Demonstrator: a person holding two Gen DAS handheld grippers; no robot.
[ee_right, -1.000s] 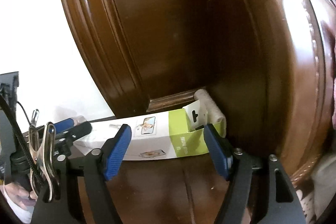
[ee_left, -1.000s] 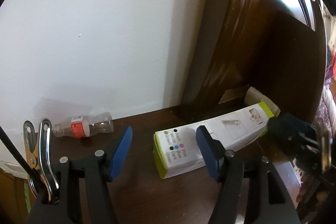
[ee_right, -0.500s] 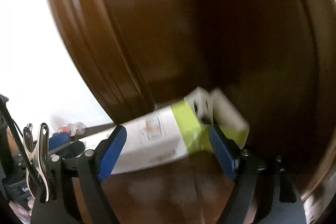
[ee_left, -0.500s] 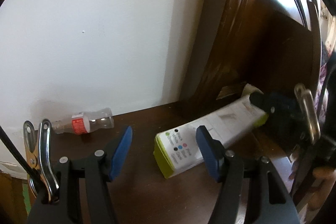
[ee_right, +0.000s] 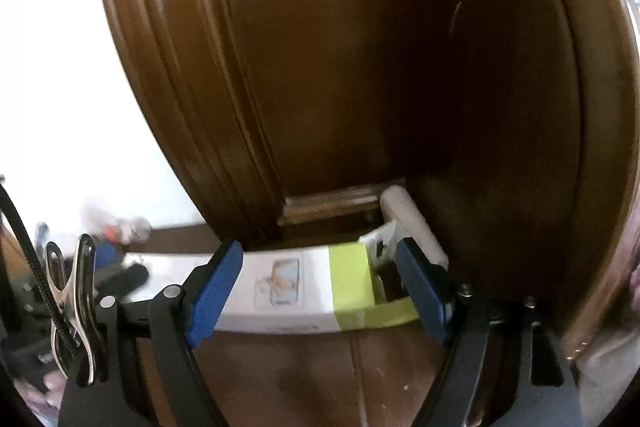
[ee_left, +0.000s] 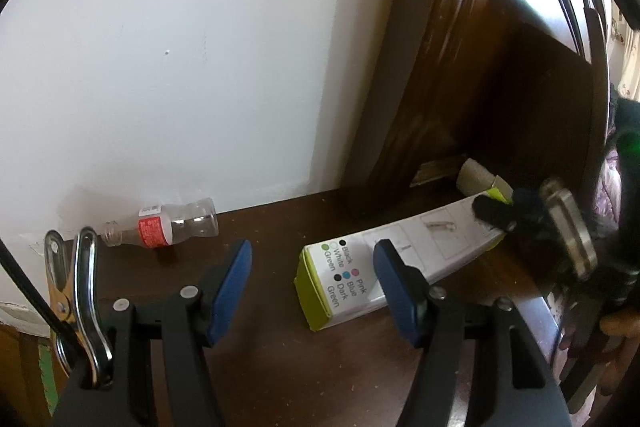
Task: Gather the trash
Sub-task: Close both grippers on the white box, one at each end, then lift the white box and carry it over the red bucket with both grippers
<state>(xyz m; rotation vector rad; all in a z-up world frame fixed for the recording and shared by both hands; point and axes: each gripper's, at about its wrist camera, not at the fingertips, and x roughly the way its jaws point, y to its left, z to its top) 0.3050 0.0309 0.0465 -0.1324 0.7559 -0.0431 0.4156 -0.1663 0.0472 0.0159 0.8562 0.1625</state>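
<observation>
This looks like a room in a home. A plain white painted wall [ee_left: 168, 67] meets a dark polished wooden surface [ee_left: 280, 367], and at about two o'clock stands heavy, glossy carved wooden furniture [ee_left: 460, 67] with moulded edges. Household litter lies about: an empty plastic bottle [ee_left: 168, 225] at ten o'clock against the wall, and a white-and-green product box [ee_left: 400, 247].

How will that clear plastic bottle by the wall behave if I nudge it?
The bottle lies on its side on the wooden top, so it will probably roll. It looks empty and uncapped, so likely light, skittering away and denting under a firm squeeze.
</observation>
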